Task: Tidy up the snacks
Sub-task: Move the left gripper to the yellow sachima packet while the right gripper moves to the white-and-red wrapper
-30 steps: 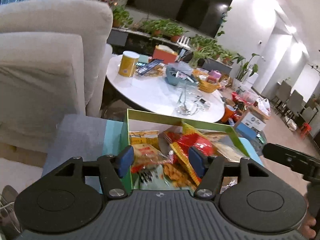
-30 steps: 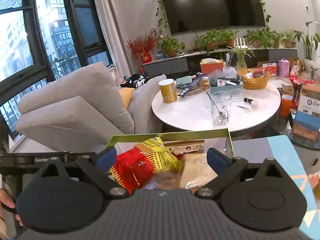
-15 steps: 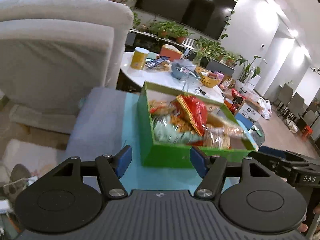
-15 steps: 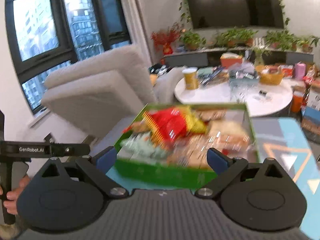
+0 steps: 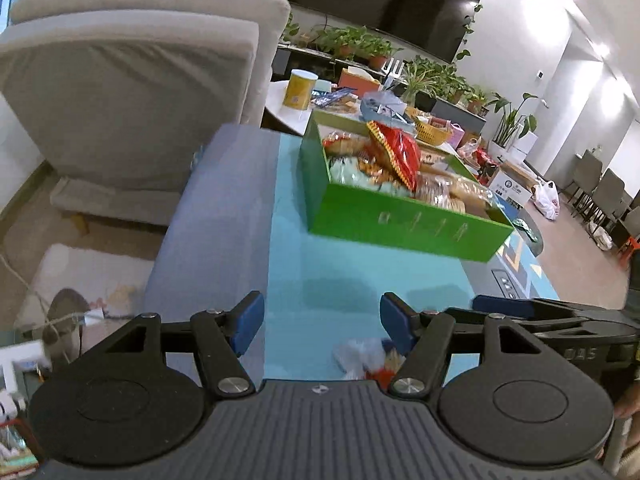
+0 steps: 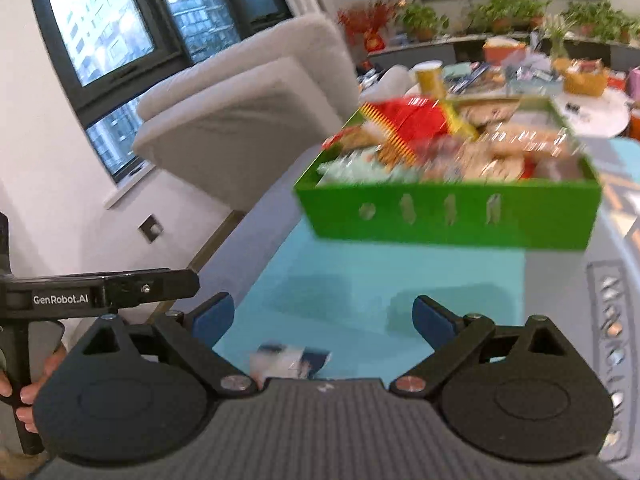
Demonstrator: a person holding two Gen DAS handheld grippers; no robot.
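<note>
Your green snack box [image 5: 404,216] sits ahead of both claws, heaped with packets, a red bag [image 5: 396,152] rising above its rim. One loose wrapped snack [image 5: 362,360] lies just under your left claw [image 5: 322,320], near its right finger. That claw is spread with nothing pinched. Your right claw [image 6: 323,316] is spread wider, also empty, alongside the left. Between claws and box the teal mat [image 5: 360,272] is bare. Left of the mat runs a grey strip to the table edge [image 5: 160,264], then a drop toward the armchair [image 5: 132,92].
</note>
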